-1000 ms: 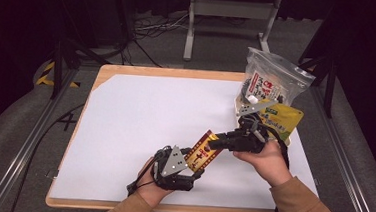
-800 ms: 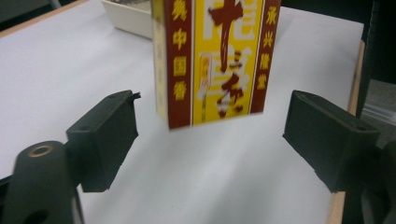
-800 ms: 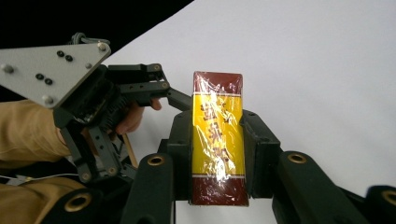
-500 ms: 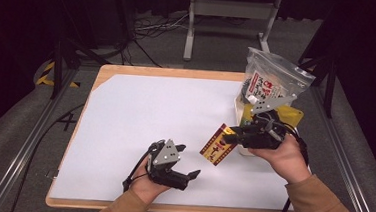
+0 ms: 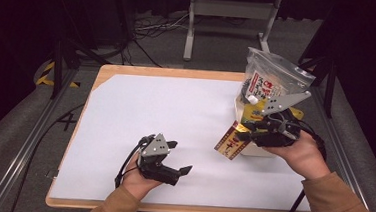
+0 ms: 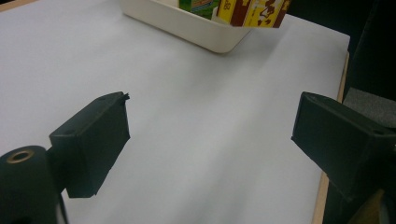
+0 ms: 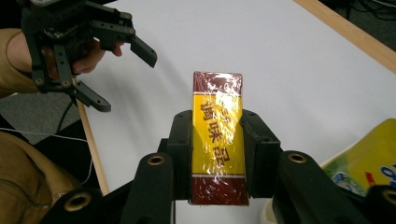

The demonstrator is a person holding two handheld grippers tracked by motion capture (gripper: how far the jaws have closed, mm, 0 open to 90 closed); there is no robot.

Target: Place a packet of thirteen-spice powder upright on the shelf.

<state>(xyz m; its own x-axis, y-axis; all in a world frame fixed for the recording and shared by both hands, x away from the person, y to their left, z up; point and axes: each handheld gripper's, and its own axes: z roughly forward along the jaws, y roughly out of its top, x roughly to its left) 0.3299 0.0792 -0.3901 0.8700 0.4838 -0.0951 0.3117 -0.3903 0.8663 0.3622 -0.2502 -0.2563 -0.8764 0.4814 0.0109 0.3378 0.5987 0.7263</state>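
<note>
A red and yellow packet (image 5: 230, 142) in clear wrap is held flat between the jaws of my right gripper (image 5: 245, 132), which is shut on it. It hangs tilted at the front left corner of a cream bin (image 5: 259, 151). In the right gripper view the packet (image 7: 217, 116) sticks out past the gripper (image 7: 217, 140) over the white table. My left gripper (image 5: 179, 157) rests open near the table's front edge, with nothing between its jaws (image 6: 217, 135). It also appears as the left gripper (image 7: 125, 80) in the right gripper view, apart from the packet.
The cream bin (image 6: 196, 29) stands at the table's right side and holds a tall clear bag of snacks (image 5: 272, 83) and a yellow pouch (image 5: 256, 111). The white sheet (image 5: 165, 109) covers the wooden table. Metal rails run along both sides.
My right gripper has carried the packet rightward to the bin. My left gripper has come off the packet, drawn back toward the front edge and stands open.
</note>
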